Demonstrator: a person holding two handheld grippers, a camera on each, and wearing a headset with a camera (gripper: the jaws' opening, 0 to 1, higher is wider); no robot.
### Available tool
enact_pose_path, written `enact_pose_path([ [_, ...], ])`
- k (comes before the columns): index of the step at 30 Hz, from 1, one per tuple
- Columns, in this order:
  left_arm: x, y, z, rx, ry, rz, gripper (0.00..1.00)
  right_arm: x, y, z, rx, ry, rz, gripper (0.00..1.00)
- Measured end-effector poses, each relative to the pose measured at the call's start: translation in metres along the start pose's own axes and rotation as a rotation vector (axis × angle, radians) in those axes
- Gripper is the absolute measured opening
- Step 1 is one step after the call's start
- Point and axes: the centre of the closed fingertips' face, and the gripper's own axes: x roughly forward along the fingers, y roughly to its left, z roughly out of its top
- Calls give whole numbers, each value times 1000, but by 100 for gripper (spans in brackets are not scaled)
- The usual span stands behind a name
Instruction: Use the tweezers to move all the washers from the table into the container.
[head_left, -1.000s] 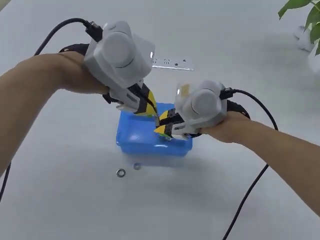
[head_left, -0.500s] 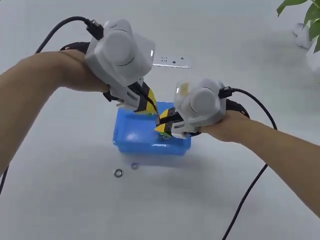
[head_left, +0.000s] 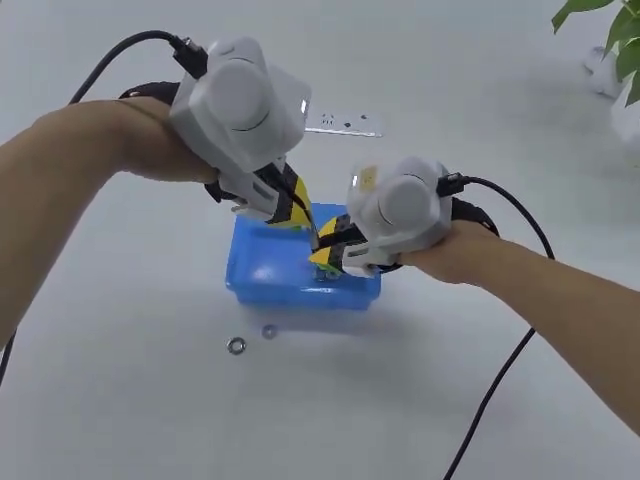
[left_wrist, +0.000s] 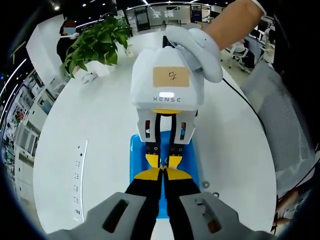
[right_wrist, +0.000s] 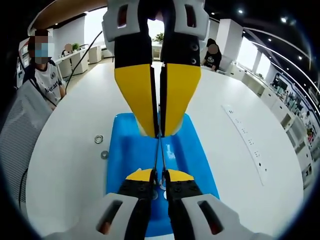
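Note:
Both grippers meet tip to tip over the blue container (head_left: 262, 281). My left gripper (head_left: 305, 222) reaches down from the upper left, its yellow jaws shut on thin metal tweezers (right_wrist: 159, 150). My right gripper (head_left: 322, 258) comes in from the right and is shut on the tweezers' lower end. In the right gripper view, its own jaws (right_wrist: 159, 176) sit just above the container floor (right_wrist: 125, 160), with the left gripper (right_wrist: 160, 131) above them. Two washers (head_left: 237, 346) (head_left: 269, 331) lie on the table in front of the container, also visible as washers (right_wrist: 98, 139) (right_wrist: 104, 155).
A white power strip (head_left: 340, 124) lies on the table behind the container. A green plant (head_left: 612, 30) stands at the far right corner. Black cables (head_left: 500, 385) trail from both grippers. People sit at desks in the background of the right gripper view.
Only the view has shifted slightly. Both grippers keep the same hold above the container, and the two washers lie where they were.

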Motion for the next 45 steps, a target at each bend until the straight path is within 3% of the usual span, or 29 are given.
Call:
enact_pose_path([
  [22,-27,-13,18,21,-7,16,4,-18,10,27,-29,-31,-15,11],
  [35,-43,-27,21,39,12,30,4,-24,24,43,-42,-47,-19,11],
  [45,-51,-45,19,39,32,38,4,-24,43,52,-51,-60,-10,11],
])
